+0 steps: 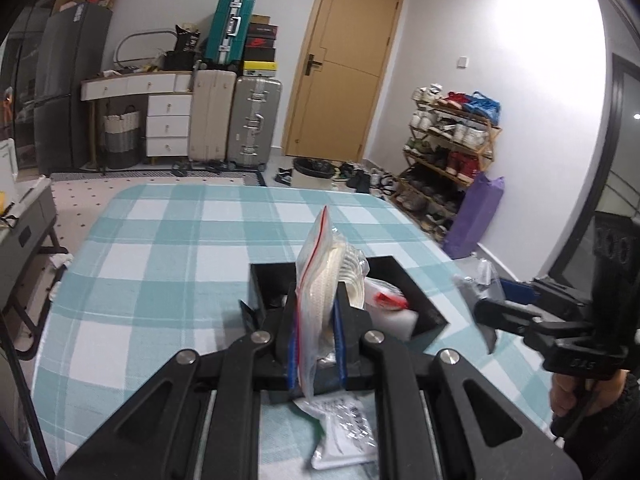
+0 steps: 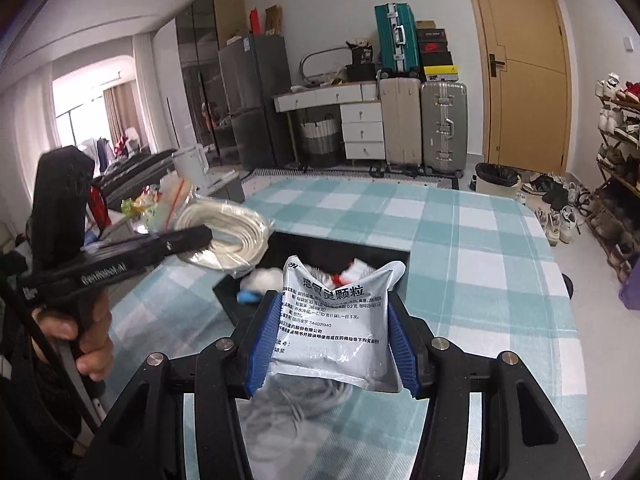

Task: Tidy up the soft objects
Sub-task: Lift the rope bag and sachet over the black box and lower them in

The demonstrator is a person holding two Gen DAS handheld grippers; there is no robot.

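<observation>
My left gripper (image 1: 316, 316) is shut on a clear zip bag with a coiled white cable (image 1: 320, 280) and holds it upright above the near edge of the black box (image 1: 416, 280). It also shows in the right wrist view (image 2: 228, 236), with the left gripper (image 2: 200, 236) at the left. My right gripper (image 2: 332, 320) is shut on a grey printed medicine pouch (image 2: 336, 320), held over the black box (image 2: 340, 246). The box holds white and red soft packets (image 1: 388, 300). The right gripper (image 1: 486, 312) shows at the right in the left wrist view.
A teal checked cloth covers the table (image 1: 160, 248). A white printed packet (image 1: 344, 432) lies on the table under my left gripper. A shoe rack (image 1: 448, 160) and a purple bag (image 1: 476, 216) stand right of the table. Suitcases (image 2: 424, 128) and drawers stand at the far wall.
</observation>
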